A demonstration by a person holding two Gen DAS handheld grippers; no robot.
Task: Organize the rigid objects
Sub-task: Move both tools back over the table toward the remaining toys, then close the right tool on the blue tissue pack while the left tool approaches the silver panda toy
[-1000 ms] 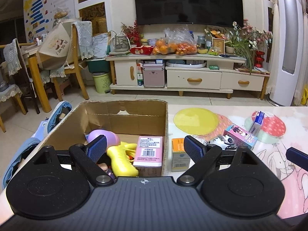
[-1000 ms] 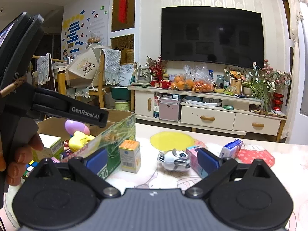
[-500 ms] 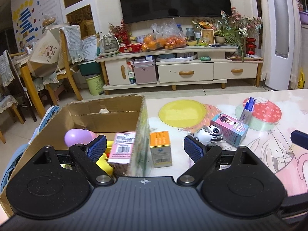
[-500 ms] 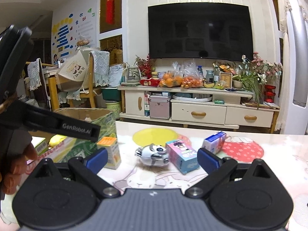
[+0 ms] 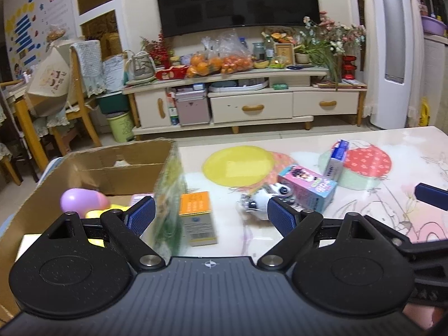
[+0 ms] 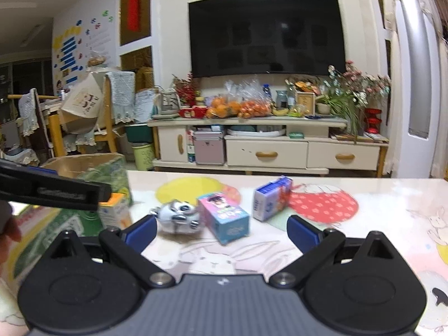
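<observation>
The left claw (image 5: 210, 215) hangs wide open with nothing between its blue-padded fingers (image 5: 141, 214), low over the glossy cartoon-printed surface (image 5: 364, 210). Its left finger sits in line with the green-printed right wall of the open brown cardboard box (image 5: 92, 168), which stands at the surface's left end. Inside the box lie a lilac plastic egg (image 5: 81, 200) and a yellow plastic toy (image 5: 107, 214), partly hidden by the finger.

Just outside that wall stands an upright small carton with an orange top and pale label (image 5: 197, 218), close to the box but whether touching I cannot tell. Further right lies a white-and-black toy figure with large eyes (image 5: 266, 198), blurred, and touching or just beside it a pink-and-blue rectangular cardboard box with a cartoon print (image 5: 308, 186) lying on its side. Beyond it a blue-and-white narrow carton (image 5: 336, 158) lies on the red dotted circle printed on the surface.

The right claw (image 6: 221, 231) is likewise spread wide and empty, hovering near the surface, with the toy figure (image 6: 177, 217) and the pink-and-blue box (image 6: 224, 219) framed between its fingers and the blue-and-white carton (image 6: 271, 201) behind them. The left tool's black bar crosses this view's left edge, in front of the orange-topped carton (image 6: 114, 210).
</observation>
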